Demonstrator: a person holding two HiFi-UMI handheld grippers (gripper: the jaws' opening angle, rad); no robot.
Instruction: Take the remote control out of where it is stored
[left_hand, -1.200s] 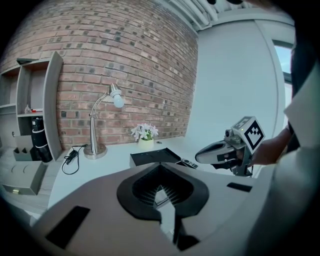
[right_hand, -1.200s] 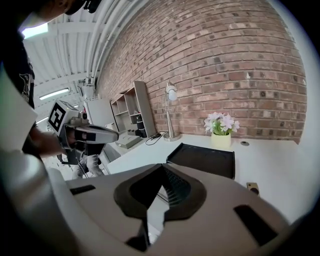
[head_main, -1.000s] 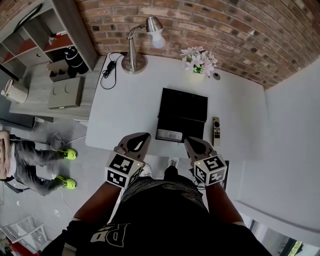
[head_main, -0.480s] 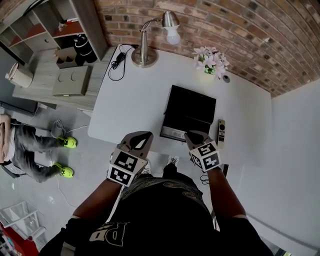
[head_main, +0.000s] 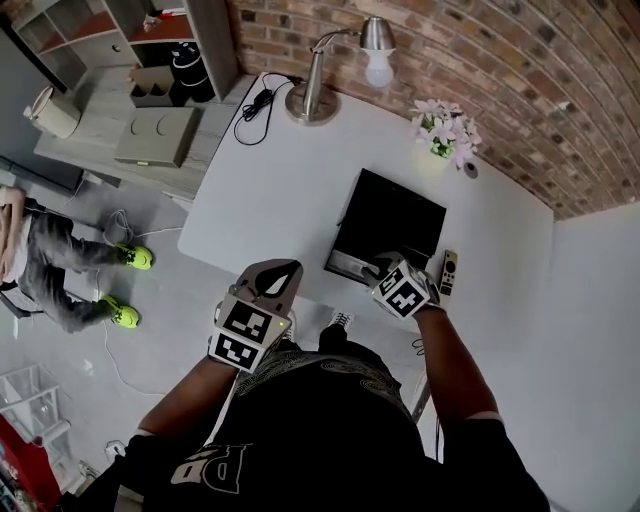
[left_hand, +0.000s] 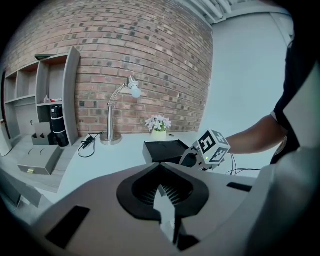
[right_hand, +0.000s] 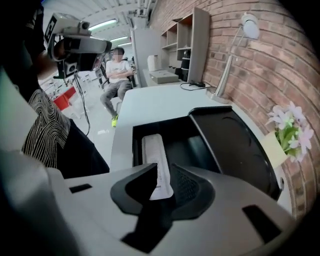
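A black box (head_main: 395, 220) lies on the white table (head_main: 270, 190) with its front drawer (right_hand: 175, 137) open. In the drawer lies a slim silver remote control (right_hand: 154, 152). My right gripper (head_main: 385, 272) points steeply down over the drawer. Its jaws have just been opening, and the remote shows in the narrow gap between them (right_hand: 162, 172) with the pads not pressing it. A second, dark remote (head_main: 449, 272) rests on the table to the right of the box. My left gripper (head_main: 275, 272) hangs shut and empty off the table's near edge (left_hand: 167, 192).
A desk lamp (head_main: 315, 100), a black cable (head_main: 255, 100) and a small pot of flowers (head_main: 445, 128) stand at the back of the table by the brick wall. A shelf unit (head_main: 150, 60) is at the far left. A person (head_main: 50, 260) sits on the floor side at left.
My right gripper has dropped and rolled, going from beside the table's edge onto the open drawer. The left gripper has hardly shifted.
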